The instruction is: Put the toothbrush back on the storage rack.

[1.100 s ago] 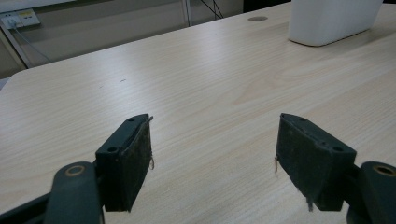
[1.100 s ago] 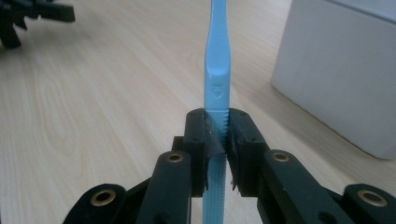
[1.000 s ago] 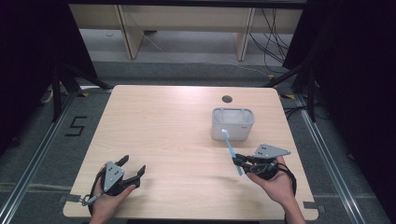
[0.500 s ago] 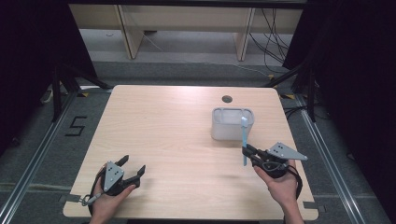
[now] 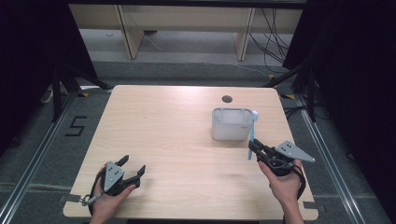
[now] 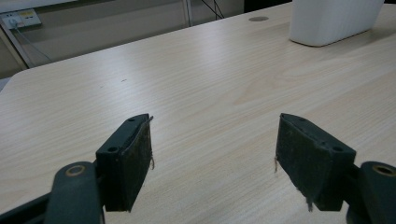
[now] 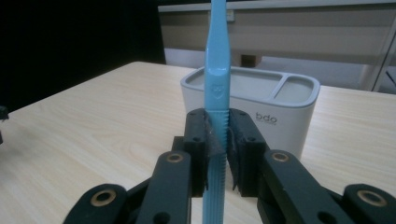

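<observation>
Since a second ago the right tool (image 5: 252,150) has swung its blue toothbrush (image 5: 252,133) upright beside the white holder (image 5: 229,124); its jaws clench the handle, the brush not yet in a compartment — insertion remains; the left tool (image 5: 133,169) rests released on the tabletop (image 5: 177,140).

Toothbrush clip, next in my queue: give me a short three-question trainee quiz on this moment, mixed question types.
1. True or false: the right gripper is shut on the blue toothbrush.
2. The left gripper is: A open with nothing between its jaws, B shut on a cup, C shut on the toothbrush.
3. How many compartments show in the top of the white holder?

Key: 1 true. 2 A. 3 two, one large and one small.
</observation>
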Demonstrator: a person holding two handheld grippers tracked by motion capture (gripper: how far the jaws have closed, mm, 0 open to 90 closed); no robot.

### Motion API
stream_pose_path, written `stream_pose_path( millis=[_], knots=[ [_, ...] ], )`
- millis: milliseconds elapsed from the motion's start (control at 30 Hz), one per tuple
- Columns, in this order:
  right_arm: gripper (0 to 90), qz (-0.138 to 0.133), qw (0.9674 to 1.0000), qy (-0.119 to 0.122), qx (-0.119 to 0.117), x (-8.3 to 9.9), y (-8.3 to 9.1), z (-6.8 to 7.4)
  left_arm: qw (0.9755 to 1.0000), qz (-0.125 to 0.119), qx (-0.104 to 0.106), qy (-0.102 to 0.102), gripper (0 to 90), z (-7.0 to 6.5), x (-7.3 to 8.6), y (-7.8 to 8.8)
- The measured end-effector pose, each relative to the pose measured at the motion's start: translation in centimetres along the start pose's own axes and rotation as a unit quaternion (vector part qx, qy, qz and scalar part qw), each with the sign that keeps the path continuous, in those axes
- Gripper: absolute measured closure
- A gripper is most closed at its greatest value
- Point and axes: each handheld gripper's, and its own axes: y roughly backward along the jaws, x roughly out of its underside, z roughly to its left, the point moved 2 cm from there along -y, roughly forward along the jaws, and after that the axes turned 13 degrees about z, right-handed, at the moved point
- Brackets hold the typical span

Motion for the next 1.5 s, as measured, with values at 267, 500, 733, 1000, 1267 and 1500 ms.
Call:
stream_pose_path(
  millis=[267, 500, 733, 1000, 1267, 1500],
  knots=[
    [79.0, -0.016, 0.9993, -0.028, 0.016, -0.9, 0.3, -0.1, 1.0000, 0.002, -0.001, 0.000, 26.7, 0.0, 0.0, 0.0],
    [78.9, -0.022, 0.9991, -0.030, 0.020, -1.6, 0.2, -0.5, 1.0000, 0.004, -0.002, -0.001, 26.8, 0.0, 0.0, 0.1],
    [78.9, -0.030, 0.9987, -0.031, 0.026, -2.1, -0.1, -0.9, 1.0000, 0.000, 0.000, 0.000, 26.8, 0.0, 0.0, 0.0],
    [79.0, -0.042, 0.9977, -0.033, 0.040, -2.7, -0.3, -1.1, 1.0000, -0.001, 0.000, 0.000, 26.8, 0.0, 0.0, 0.0],
    [78.9, -0.046, 0.9973, -0.034, 0.046, -3.1, -0.5, -1.2, 1.0000, -0.002, 0.001, 0.001, 26.8, 0.0, 0.0, 0.0],
    [79.0, -0.056, 0.9965, -0.034, 0.052, -3.5, -0.7, -1.4, 1.0000, 0.001, 0.000, 0.003, 26.8, 0.0, 0.0, 0.1]
  ],
)
